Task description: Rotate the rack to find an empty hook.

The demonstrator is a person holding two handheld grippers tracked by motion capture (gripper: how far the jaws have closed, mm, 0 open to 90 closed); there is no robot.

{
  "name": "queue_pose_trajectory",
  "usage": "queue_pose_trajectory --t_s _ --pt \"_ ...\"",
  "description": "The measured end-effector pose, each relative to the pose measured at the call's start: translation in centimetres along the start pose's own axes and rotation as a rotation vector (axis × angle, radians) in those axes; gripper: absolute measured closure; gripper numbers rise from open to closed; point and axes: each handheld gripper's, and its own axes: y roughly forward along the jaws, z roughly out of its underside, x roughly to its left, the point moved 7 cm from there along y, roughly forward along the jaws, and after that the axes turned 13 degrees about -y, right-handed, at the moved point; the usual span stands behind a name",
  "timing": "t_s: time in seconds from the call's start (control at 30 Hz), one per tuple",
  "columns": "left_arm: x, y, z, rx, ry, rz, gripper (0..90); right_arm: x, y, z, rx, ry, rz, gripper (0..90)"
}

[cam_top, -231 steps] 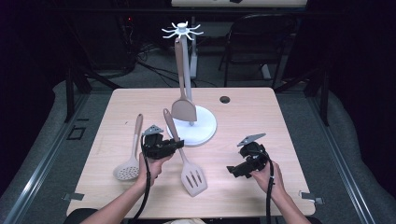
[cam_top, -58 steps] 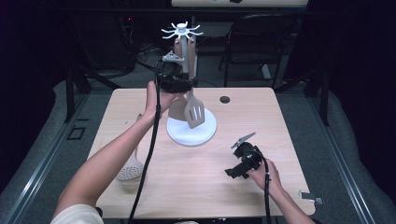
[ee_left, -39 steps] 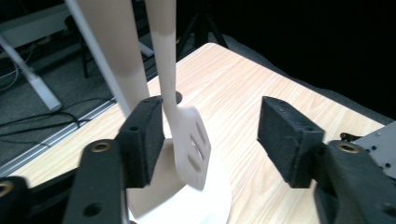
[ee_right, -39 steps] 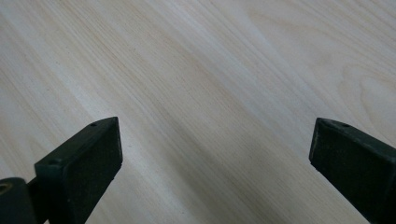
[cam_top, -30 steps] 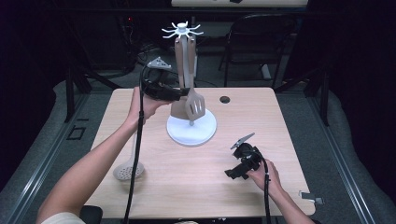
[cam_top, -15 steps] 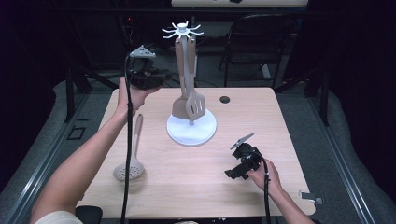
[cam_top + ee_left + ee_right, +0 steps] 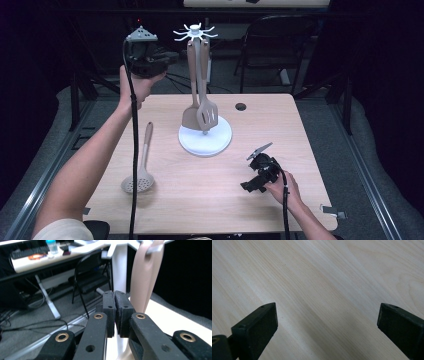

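A white utensil stand (image 7: pixel 205 137) with a hooked top (image 7: pixel 195 33) sits mid-table. Two beige utensils hang from it: a solid turner (image 7: pixel 190 117) and a slotted turner (image 7: pixel 207 114). A beige skimmer (image 7: pixel 139 175) lies flat at the table's left. My left gripper (image 7: pixel 167 56) is raised high, left of the stand's top, shut with nothing between its jaws; in the left gripper view (image 7: pixel 115 312) the hanging handles (image 7: pixel 143 282) are just beyond it. My right gripper (image 7: pixel 250 186) rests low at the table's right front, open (image 7: pixel 325 327) over bare wood.
A small black grommet (image 7: pixel 240 106) is set in the light wooden table (image 7: pixel 280 130) near its far edge. A black folding chair (image 7: pixel 272 45) stands behind the table. A desk with clutter (image 7: pixel 37 255) shows in the background.
My left gripper carried the slotted turner from the table to the stand, hung it, let go and pulled back up and to the left. The right gripper has stayed put.
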Motion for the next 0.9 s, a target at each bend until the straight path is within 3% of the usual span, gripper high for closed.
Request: queue_pose_trajectory --t_s 0.2,0.3,0.7,0.8,0.9 --pt "-0.8 -0.3 -1.8 -0.033 0.01 0.004 87.3 0.0 0.1 0.0 -0.006 0.007 -0.002 2.7" --pt "-0.9 -0.1 -2.3 -0.035 0.028 -0.016 87.4 0.0 0.0 0.0 0.001 0.002 0.002 2.8" --pt "-0.5 0.3 -3.1 -0.037 0.046 -0.069 88.3 0.1 0.1 0.0 0.005 0.002 -0.003 2.9" --pt "-0.2 0.4 -3.3 -0.048 0.025 -0.067 88.8 0.1 0.1 0.1 0.008 0.002 -0.003 3.0" --pt "0.0 0.6 -3.3 -0.044 0.03 -0.079 89.1 0.1 0.1 0.1 0.014 -0.004 -0.006 3.0"
